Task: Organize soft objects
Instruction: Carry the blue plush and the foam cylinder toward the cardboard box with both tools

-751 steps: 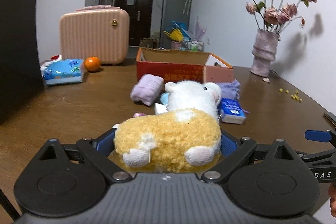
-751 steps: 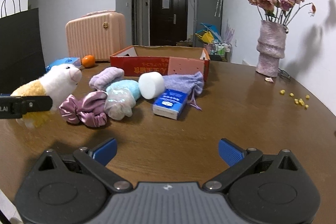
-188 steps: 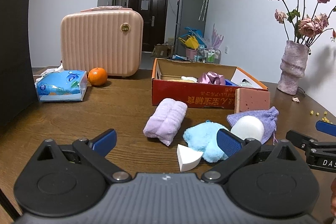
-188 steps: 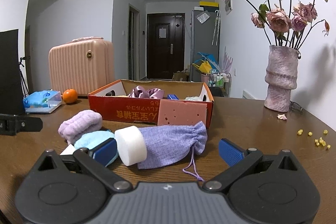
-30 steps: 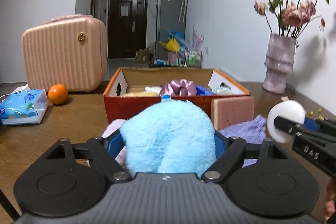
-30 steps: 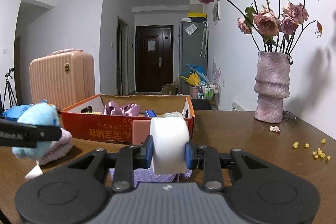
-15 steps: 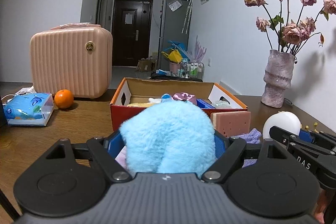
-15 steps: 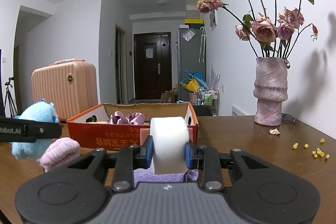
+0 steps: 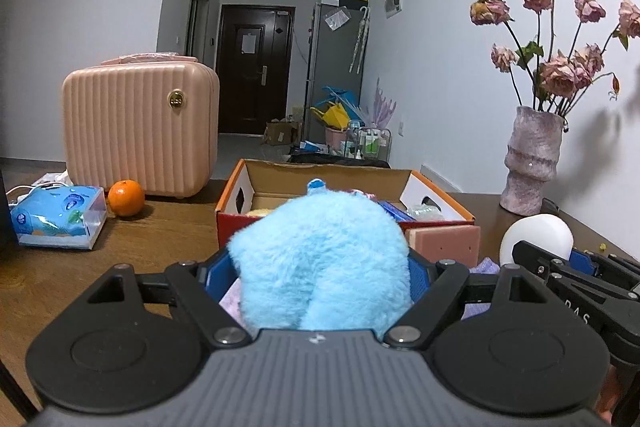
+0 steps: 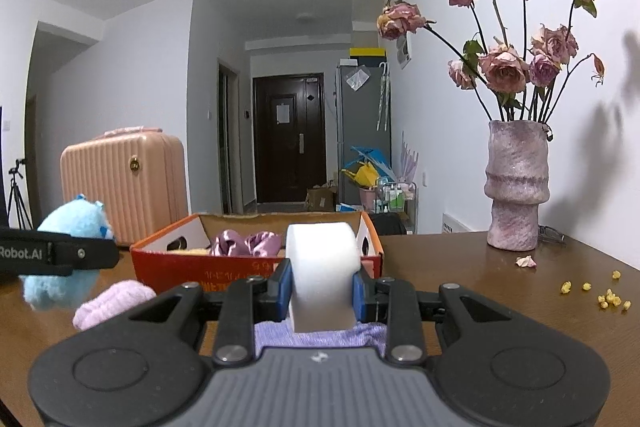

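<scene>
My left gripper (image 9: 320, 269) is shut on a fluffy light-blue plush (image 9: 322, 259), held above the table in front of the red cardboard box (image 9: 234, 195). The same blue plush (image 10: 68, 251) shows at the left of the right wrist view. My right gripper (image 10: 322, 285) is shut on a white foam cylinder (image 10: 322, 273), also short of the red box (image 10: 168, 269), which holds a purple satin scrunchie (image 10: 244, 243) and other soft items. A rolled lilac towel (image 10: 114, 301) and a purple drawstring pouch (image 10: 320, 339) lie on the table below.
A pink suitcase (image 9: 140, 131), an orange (image 9: 126, 197) and a blue tissue pack (image 9: 58, 217) sit at the back left. A pink sponge (image 9: 444, 241) leans on the box front. A vase of dried roses (image 10: 516, 187) and yellow crumbs (image 10: 600, 293) are on the right.
Both grippers have lifted slightly with their loads; the box now sits lower in both views. Grips unchanged.
</scene>
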Demonstrator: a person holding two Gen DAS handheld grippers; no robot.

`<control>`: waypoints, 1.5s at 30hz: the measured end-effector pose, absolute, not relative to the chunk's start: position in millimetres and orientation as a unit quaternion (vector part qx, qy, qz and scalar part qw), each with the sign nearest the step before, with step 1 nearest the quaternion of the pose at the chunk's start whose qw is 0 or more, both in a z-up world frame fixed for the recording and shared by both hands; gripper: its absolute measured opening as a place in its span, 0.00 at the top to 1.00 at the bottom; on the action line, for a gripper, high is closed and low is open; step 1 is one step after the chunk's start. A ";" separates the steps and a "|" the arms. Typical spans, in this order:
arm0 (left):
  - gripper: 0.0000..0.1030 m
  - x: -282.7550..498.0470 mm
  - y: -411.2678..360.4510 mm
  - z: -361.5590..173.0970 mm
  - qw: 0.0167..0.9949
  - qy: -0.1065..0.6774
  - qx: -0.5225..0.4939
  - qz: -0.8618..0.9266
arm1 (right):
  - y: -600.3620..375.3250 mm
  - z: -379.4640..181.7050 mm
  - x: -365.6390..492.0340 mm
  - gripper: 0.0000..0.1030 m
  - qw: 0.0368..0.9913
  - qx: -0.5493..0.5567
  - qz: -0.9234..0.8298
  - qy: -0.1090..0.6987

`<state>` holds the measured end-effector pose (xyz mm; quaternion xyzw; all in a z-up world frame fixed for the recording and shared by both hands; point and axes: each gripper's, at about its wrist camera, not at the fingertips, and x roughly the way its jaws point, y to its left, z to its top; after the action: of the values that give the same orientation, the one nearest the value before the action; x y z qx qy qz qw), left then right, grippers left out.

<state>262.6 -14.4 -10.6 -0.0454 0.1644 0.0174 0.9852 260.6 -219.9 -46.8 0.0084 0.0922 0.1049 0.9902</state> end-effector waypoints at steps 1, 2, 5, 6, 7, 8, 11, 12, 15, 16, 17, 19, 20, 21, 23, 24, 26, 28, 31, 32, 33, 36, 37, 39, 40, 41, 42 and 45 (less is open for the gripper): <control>0.20 264.1 -13.7 -9.1 0.985 0.162 -0.047 0.019 | -219.2 -45.9 261.7 0.72 0.991 0.008 0.104 0.089; 0.20 265.1 -12.7 -7.9 0.986 0.160 -0.048 0.021 | -217.7 -45.0 263.3 0.72 0.991 0.008 0.103 0.087; 0.20 269.7 -8.7 -4.4 0.986 0.157 -0.053 0.025 | -214.1 -43.3 269.1 0.72 0.991 0.009 0.102 0.085; 0.20 271.7 -7.4 -3.4 0.986 0.156 -0.055 0.026 | -213.0 -43.0 270.9 0.72 0.991 0.008 0.101 0.084; 0.20 273.4 -6.2 -2.6 0.986 0.155 -0.057 0.027 | -212.0 -42.7 272.9 0.72 0.991 0.008 0.100 0.083; 0.20 275.7 -5.0 -1.6 0.986 0.154 -0.059 0.029 | -211.0 -42.0 274.8 0.72 0.992 0.008 0.100 0.082; 0.20 282.0 -1.2 0.8 0.986 0.153 -0.065 0.031 | -208.3 -39.7 281.4 0.72 0.992 0.009 0.099 0.079; 0.20 284.2 0.0 1.5 0.986 0.152 -0.067 0.032 | -207.4 -39.4 283.5 0.72 0.992 0.009 0.099 0.079; 0.20 289.6 2.9 3.4 0.986 0.149 -0.067 0.035 | -203.9 -37.9 291.1 0.72 0.992 0.012 0.099 0.077; 0.20 291.6 3.6 4.2 0.986 0.147 -0.067 0.037 | -202.3 -37.2 293.5 0.72 0.992 0.012 0.099 0.077; 0.20 293.5 4.7 4.7 0.986 0.146 -0.068 0.038 | -200.8 -36.7 296.4 0.72 0.992 0.012 0.100 0.076; 0.20 297.7 7.0 5.8 0.986 0.144 -0.070 0.042 | -198.0 -36.3 300.3 0.72 0.992 0.011 0.102 0.074; 0.20 299.8 8.4 6.4 0.986 0.143 -0.071 0.044 | -196.5 -36.0 302.4 0.72 0.992 0.010 0.103 0.073; 0.20 302.2 9.8 7.0 0.986 0.143 -0.073 0.046 | -194.7 -35.4 304.9 0.72 0.992 0.010 0.103 0.072; 0.20 307.4 12.1 7.3 0.986 0.143 -0.076 0.049 | -192.1 -34.0 309.7 0.72 0.992 0.011 0.104 0.070; 0.20 309.6 13.1 7.0 0.985 0.144 -0.077 0.050 | -190.7 -33.4 312.4 0.72 0.992 0.010 0.104 0.069; 0.20 314.7 14.7 7.0 0.985 0.144 -0.078 0.052 | -188.1 -32.3 317.0 0.72 0.992 0.007 0.103 0.065; 0.20 319.4 15.4 7.9 0.985 0.141 -0.079 0.052 | -186.3 -31.9 321.6 0.72 0.993 0.007 0.103 0.064; 0.20 326.7 15.8 10.5 0.986 0.135 -0.079 0.053 | -183.1 -31.2 330.4 0.72 0.993 0.006 0.103 0.064; 0.20 329.1 15.6 11.1 0.986 0.134 -0.079 0.054 | -183.0 -31.2 330.8 0.72 0.993 0.006 0.103 0.064; 0.20 332.4 15.7 11.6 0.986 0.133 -0.079 0.055 | -182.0 -30.8 333.9 0.72 0.993 0.006 0.103 0.063; 0.20 340.4 17.1 13.1 0.987 0.130 -0.080 0.056 | -178.6 -29.7 345.5 0.72 0.993 0.006 0.101 0.062; 0.20 343.5 17.5 13.8 0.987 0.129 -0.080 0.056 | -178.1 -29.2 348.8 0.72 0.993 0.006 0.101 0.061; 0.20 349.8 18.5 15.3 0.987 0.127 -0.082 0.056 | -177.6 -28.1 356.2 0.72 0.993 0.008 0.100 0.062; 0.20 353.3 18.8 16.2 0.987 0.126 -0.082 0.056 | -177.9 -27.7 359.0 0.72 0.993 0.009 0.100 0.062; 0.20 356.5 19.5 16.7 0.987 0.125 -0.083 0.056 | -177.9 -27.1 362.8 0.72 0.993 0.010 0.100 0.062; 0.20 359.3 19.8 16.6 0.987 0.125 -0.083 0.057 | -177.8 -26.4 366.0 0.72 0.993 0.010 0.098 0.061; 0.20 370.4 20.5 16.1 0.987 0.127 -0.082 0.058 | -177.7 -24.1 376.1 0.72 0.994 0.011 0.096 0.059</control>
<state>370.4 20.5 16.1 -0.0823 0.1267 0.0575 0.9868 376.1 -177.7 -24.1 0.0115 0.0589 0.0956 0.9936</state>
